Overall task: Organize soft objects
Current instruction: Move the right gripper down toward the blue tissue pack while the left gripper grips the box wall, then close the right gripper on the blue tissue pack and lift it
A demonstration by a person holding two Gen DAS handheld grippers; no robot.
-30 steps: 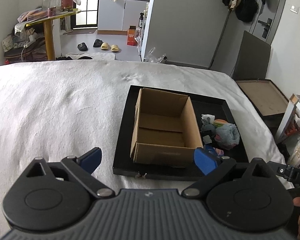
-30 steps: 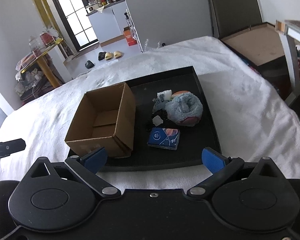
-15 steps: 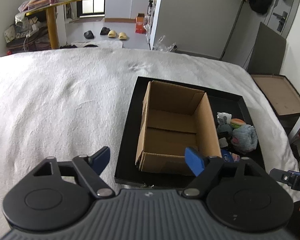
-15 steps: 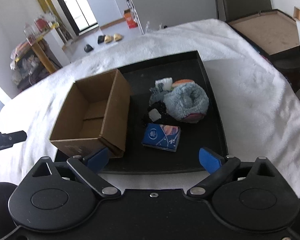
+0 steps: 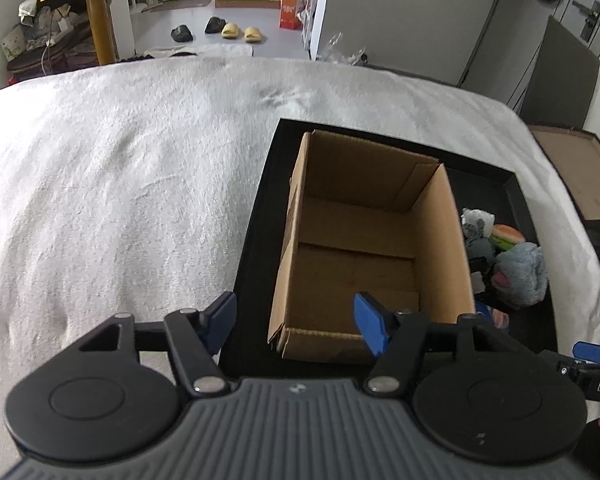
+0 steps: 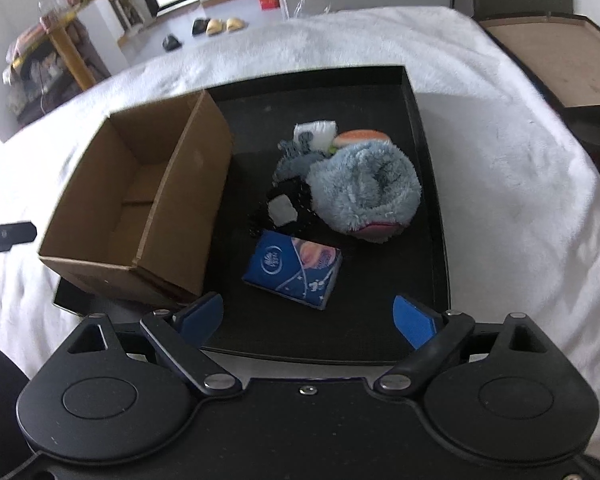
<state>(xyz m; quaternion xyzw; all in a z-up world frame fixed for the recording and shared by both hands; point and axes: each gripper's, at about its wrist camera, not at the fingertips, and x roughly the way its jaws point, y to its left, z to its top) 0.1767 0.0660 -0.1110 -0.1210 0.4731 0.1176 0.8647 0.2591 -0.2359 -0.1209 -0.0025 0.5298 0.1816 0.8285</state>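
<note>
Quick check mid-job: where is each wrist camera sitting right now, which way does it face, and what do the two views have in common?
Left wrist: behind the open left gripper, facing the empty box; the right gripper's tip shows at right.
Right wrist: behind the open right gripper, facing the tissue pack and plush; the left gripper's tip shows at left.
Shared: box, tray, plush, white bed cover.

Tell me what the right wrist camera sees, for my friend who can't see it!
The open right gripper hovers before a black tray holding a blue tissue pack, a fluffy grey-blue plush and an empty brown cardboard box.
</note>
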